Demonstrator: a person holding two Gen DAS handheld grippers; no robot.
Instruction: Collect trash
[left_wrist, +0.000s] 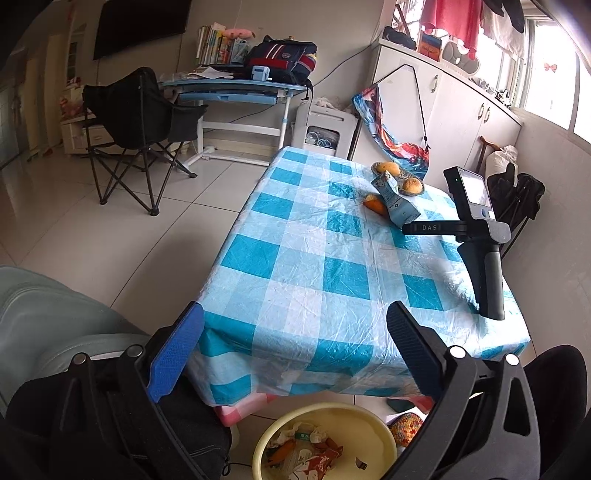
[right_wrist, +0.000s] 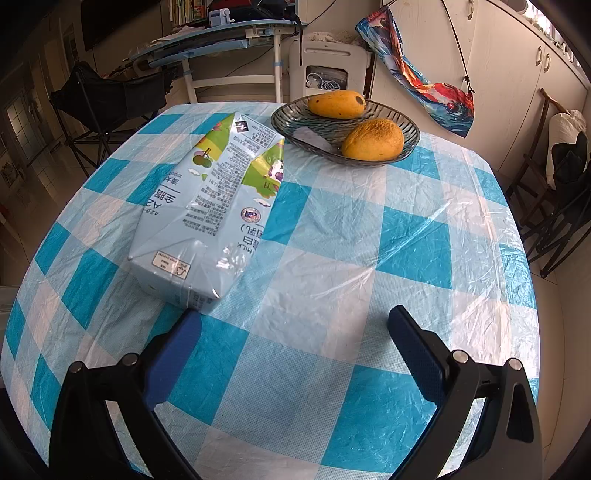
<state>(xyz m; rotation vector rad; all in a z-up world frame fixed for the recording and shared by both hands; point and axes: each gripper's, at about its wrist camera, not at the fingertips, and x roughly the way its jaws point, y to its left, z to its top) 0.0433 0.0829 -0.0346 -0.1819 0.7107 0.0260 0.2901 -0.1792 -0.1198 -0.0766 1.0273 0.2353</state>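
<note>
A: Carton (right_wrist: 207, 206) is seen lying on its side on the checked table (right_wrist: 406, 240), beside the bowl (right_wrist: 410, 127) of mangoes. What step is judged to be in hand?

B: A pick-up. The right gripper (right_wrist: 291, 332) is held spread wide and empty, its left finger just at the carton's near end. The left gripper (left_wrist: 291, 332) is also spread wide, with nothing between its fingers, above the yellow bin (left_wrist: 380, 432) where other trash lies.

A: What is called for next?

B: The right gripper should be shifted left so the carton is straddled, then closed; the crushed body may slip.
</note>
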